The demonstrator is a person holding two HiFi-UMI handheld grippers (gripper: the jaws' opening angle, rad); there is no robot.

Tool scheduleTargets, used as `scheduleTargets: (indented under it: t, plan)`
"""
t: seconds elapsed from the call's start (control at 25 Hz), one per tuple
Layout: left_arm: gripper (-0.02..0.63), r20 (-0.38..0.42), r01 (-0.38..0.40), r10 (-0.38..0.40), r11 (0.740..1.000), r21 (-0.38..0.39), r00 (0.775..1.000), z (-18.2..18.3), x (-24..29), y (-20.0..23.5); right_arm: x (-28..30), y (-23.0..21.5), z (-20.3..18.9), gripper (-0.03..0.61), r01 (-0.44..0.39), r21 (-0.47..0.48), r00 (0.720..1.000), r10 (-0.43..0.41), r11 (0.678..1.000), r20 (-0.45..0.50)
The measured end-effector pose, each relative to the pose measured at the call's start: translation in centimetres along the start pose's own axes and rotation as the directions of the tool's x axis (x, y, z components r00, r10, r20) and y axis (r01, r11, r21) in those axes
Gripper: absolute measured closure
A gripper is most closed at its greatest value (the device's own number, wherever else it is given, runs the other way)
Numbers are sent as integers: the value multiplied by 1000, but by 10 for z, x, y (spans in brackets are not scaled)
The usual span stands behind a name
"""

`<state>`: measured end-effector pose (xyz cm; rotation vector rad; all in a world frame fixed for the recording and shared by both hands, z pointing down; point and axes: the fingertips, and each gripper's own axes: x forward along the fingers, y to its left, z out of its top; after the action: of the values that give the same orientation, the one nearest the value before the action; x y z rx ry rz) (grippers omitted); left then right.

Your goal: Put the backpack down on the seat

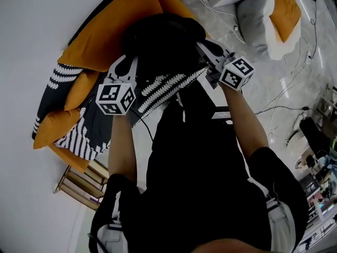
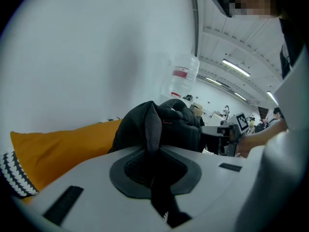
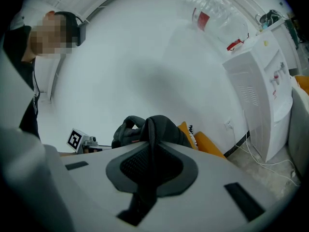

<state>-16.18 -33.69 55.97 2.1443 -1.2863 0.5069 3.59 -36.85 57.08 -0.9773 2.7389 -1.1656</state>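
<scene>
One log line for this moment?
left gripper: jaws shut on backpack | right gripper: jaws shut on backpack | backpack: over seat

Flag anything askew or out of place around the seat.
The orange cushions lie tilted and overlapping, and the black-and-white patterned cloth is bunched up among them. Loose cables trail across the floor. The backpack itself shows no damage.
</scene>
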Motion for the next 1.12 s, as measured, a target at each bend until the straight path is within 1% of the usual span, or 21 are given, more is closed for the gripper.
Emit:
scheduleTargets:
  t: [0.08,0.16,0.32,0.48,0.64,0.76,0.92,1.12]
  plan:
    - [577,19,-37,38,999,-13,999,4,13,16,16,-10,4,529,25,-21,1000,-24,999,7]
    - [575,31,-67,66,998,0,997,10,25,29,31,-21,11,529,68,-50,998,-68,996,6]
    - [575,30,-92,92,996,-1,995,17,46,49,54,-41,19,529,140,-86,990,-142,986,-14]
    - [574,17,-121,121,992,-25,992,17,67,65,69,-68,19,529,219,-124,973,-227,968,-53]
    - [574,2,-136,136,989,-57,991,13,83,76,82,-90,14,528,280,-128,953,-292,951,-80]
    - [572,-18,-151,150,986,-70,989,9,97,86,91,-103,9,528,303,-122,944,-315,945,-96]
    - [571,-46,-198,194,977,-84,980,-1,111,100,101,-116,0,528,312,-118,938,-325,943,-122]
    - [569,-76,-205,198,975,-87,977,-10,120,100,102,-130,-9,525,317,-130,927,-336,939,-165]
